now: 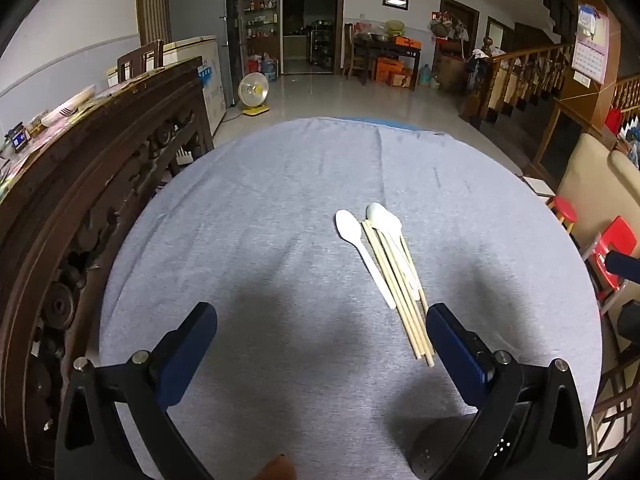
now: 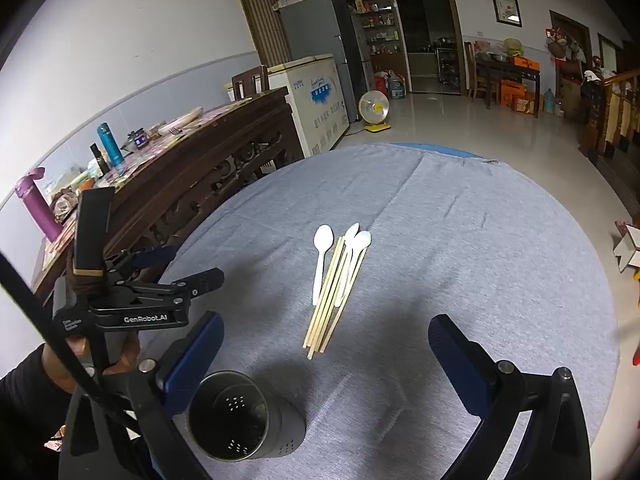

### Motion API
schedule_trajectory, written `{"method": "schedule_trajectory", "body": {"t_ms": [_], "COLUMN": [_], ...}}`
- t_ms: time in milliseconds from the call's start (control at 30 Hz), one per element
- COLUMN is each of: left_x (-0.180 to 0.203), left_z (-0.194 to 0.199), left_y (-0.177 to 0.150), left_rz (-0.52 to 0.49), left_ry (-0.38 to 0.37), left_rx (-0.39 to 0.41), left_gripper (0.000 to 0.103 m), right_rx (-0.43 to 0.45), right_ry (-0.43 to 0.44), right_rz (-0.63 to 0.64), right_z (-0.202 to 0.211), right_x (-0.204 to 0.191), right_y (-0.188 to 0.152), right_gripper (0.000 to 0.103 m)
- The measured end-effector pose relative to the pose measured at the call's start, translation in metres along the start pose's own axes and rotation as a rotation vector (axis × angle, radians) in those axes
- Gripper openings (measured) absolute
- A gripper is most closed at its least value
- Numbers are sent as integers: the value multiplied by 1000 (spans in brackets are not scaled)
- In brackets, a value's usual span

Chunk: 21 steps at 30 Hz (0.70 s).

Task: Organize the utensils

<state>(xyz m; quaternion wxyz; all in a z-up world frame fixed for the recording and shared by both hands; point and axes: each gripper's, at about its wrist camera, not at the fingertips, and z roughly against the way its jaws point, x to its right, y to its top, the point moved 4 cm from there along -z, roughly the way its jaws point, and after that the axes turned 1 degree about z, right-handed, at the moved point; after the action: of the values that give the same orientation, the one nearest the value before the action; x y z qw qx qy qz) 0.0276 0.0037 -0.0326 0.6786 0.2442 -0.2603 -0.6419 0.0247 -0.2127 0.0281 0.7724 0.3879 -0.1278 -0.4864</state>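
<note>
**Spotter:** What's in front of you, biggest thing first?

**Operator:** I see a round tabletop [image 2: 500,240] under a grey cloth. At its near edge, in the right wrist view, stands a dark metal holder [image 2: 244,420], upright, with small holes in its wall and base. I can look straight down into it and it holds nothing.

**Spotter:** And the utensils?

**Operator:** They lie together near the middle of the tabletop, well apart from the holder. A bundle of wooden chopsticks [image 1: 400,292] lies side by side, with three white plastic spoons [image 2: 322,256] among and just beside them, bowls pointing away from me.

**Spotter:** Your fingers?

**Operator:** My left gripper [image 1: 320,322] is spread wide and holds nothing; its right finger sits just beside the chopstick ends. My right gripper [image 2: 326,334] is spread wide too, hovering above the cloth, empty.
</note>
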Motion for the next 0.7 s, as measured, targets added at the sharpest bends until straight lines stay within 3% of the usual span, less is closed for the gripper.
{"method": "schedule_trajectory", "body": {"t_ms": [700], "left_x": [-4], "left_z": [-2], "left_y": [-2], "left_rz": [4], "left_ry": [-9], "left_rx": [-24], "left_gripper": [103], "right_rx": [-3], "right_ry": [-1], "right_rz": [6], "right_z": [0], "right_x": [-4], "right_y": [4], "right_gripper": [103]}}
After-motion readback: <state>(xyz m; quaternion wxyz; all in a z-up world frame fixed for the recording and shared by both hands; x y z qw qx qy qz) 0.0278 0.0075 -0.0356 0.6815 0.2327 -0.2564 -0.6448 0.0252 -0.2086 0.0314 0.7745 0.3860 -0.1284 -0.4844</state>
